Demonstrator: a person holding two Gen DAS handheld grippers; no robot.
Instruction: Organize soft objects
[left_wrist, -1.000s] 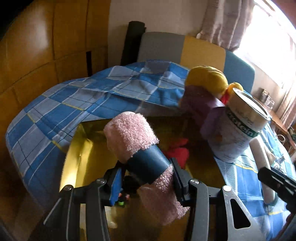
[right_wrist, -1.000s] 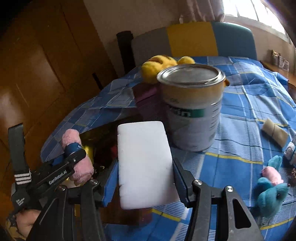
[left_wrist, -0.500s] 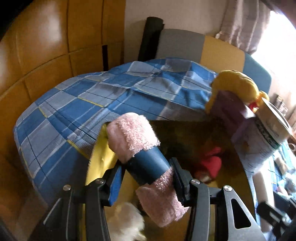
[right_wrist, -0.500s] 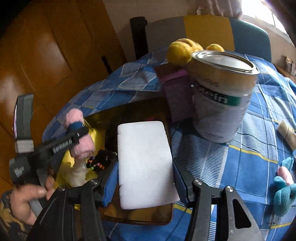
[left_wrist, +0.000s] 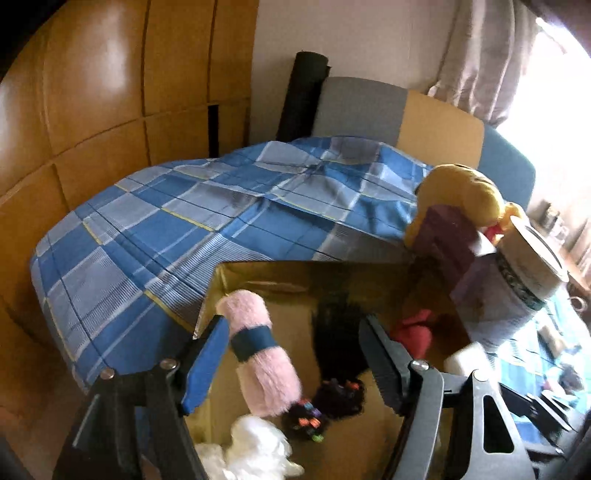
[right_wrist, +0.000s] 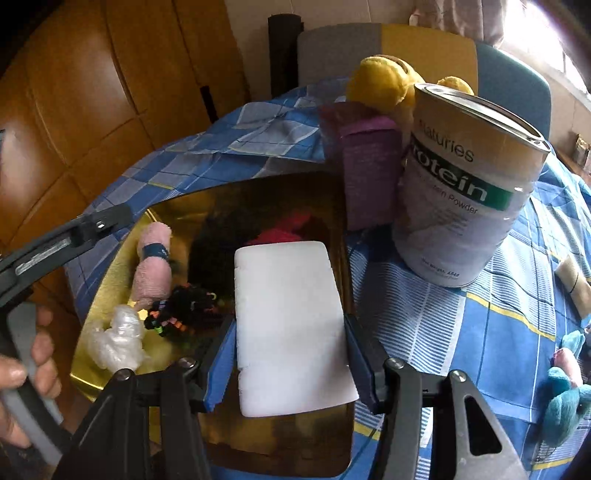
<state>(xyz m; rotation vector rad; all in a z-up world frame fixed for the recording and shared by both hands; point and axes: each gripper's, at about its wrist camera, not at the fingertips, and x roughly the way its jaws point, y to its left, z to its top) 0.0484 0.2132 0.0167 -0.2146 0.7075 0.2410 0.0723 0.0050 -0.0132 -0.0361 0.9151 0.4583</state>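
Observation:
A pink towel roll (left_wrist: 258, 350) with a blue band lies in the gold box (left_wrist: 258, 273), leaning on its left inner wall. My left gripper (left_wrist: 293, 325) hovers over the box with its jaws opening. The roll sits between the fingers beside the left pad, and the pads do not press on it. My right gripper (right_wrist: 290, 328) is shut on a white foam block (right_wrist: 288, 295) above the box's near right part (right_wrist: 110, 295). The pink roll (right_wrist: 153, 266) shows at the box's left in the right wrist view.
In the box lie a black pom-pom with coloured beads (right_wrist: 184, 310), a white fluffy piece (right_wrist: 118, 339) and a red soft thing (right_wrist: 284, 229). A protein tin (right_wrist: 469, 192), purple carton (right_wrist: 369, 170) and yellow plush (right_wrist: 384, 81) stand behind. A teal plush (right_wrist: 565, 402) lies right.
My left jaws have spread and let go of the pink roll, which now rests in the box. The right gripper with the white block has moved over the box.

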